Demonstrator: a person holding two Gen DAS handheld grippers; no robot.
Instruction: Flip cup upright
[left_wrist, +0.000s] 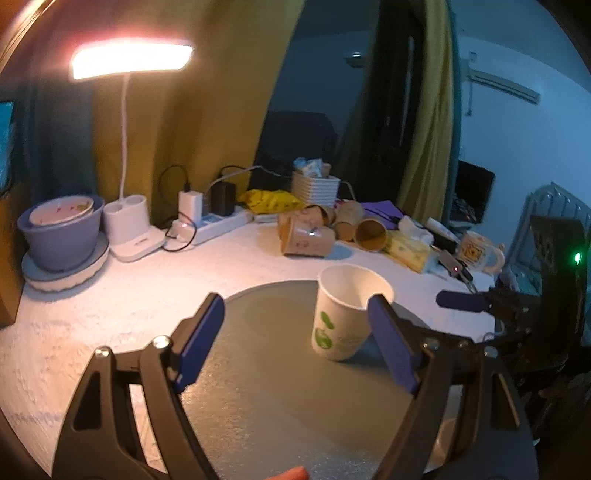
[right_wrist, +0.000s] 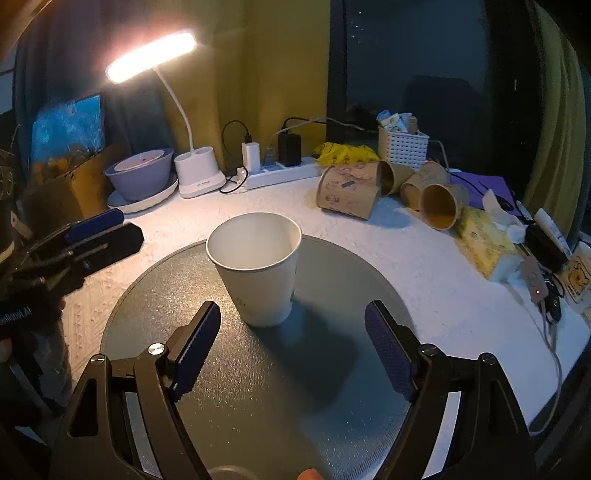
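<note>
A white paper cup (left_wrist: 343, 314) with green print stands upright, mouth up, on a round grey mat (left_wrist: 266, 369). My left gripper (left_wrist: 295, 332) is open and empty; the cup sits just ahead of its right finger (left_wrist: 391, 343). In the right wrist view the cup (right_wrist: 258, 266) stands just beyond my open, empty right gripper (right_wrist: 291, 339) on the mat (right_wrist: 295, 387). The right gripper's blue fingertip (left_wrist: 461, 300) shows at the right of the left wrist view. The left gripper's fingers (right_wrist: 96, 225) show at the left of the right wrist view.
Several brown paper cups (right_wrist: 354, 192) lie on their sides at the back. A lit desk lamp (right_wrist: 192, 166), purple bowl (right_wrist: 140, 173), power strip (right_wrist: 280, 171), white basket (right_wrist: 402, 144), tissue pack (right_wrist: 484, 247) and a mug (left_wrist: 476, 251) line the white table's far edge.
</note>
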